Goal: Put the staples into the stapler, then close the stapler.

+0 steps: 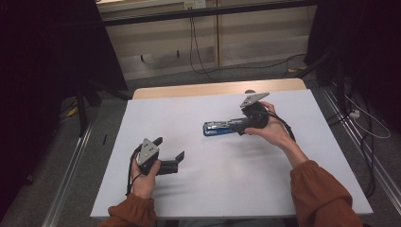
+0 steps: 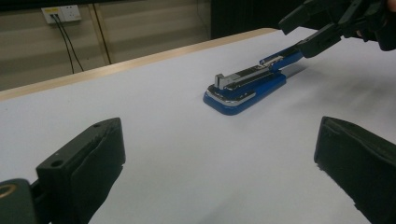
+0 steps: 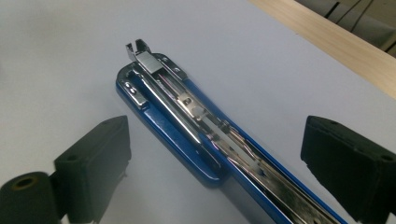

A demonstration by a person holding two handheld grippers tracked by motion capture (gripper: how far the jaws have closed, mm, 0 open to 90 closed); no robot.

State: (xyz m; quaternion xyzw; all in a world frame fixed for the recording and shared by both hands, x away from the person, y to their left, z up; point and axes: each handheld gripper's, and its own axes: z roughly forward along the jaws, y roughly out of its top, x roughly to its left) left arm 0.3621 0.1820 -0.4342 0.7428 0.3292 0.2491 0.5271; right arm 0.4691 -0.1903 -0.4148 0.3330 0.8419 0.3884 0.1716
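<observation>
Looking down from the high view, a blue stapler [image 1: 221,127] lies flat on the white table [image 1: 227,189], its long axis running across the table from the person's left to right. The right gripper [image 1: 239,125] sits at the stapler's right-hand end, pointing leftward along it, so its jaws line up with that axis rather than crossing it. The left gripper [image 1: 170,152] hangs well apart from the stapler, nearer the person and off toward the left, jaws spread and empty. The right hand is plainly the nearer one.

From the left gripper view, its own two black jaws stand wide apart at the bottom with bare table between them and nothing held. The stapler [image 2: 245,91] lies ahead and slightly right of them, its rounded front end toward this camera, its top arm swung open so the metal magazine shows. Beyond its far end the right gripper [image 2: 317,32] reaches in, a jaw tip just at the stapler's rear; whether it touches there I cannot tell.

From the right gripper view, the jaws stand wide open, one either side of the stapler [image 3: 196,121], with clear gaps to both pads, so it is straddled but not gripped. The stapler's length runs straight away from the jaws, the open chrome channel [image 3: 187,100] uppermost. Any closing here would, I judge, pinch it across its narrow width near the rear.
</observation>
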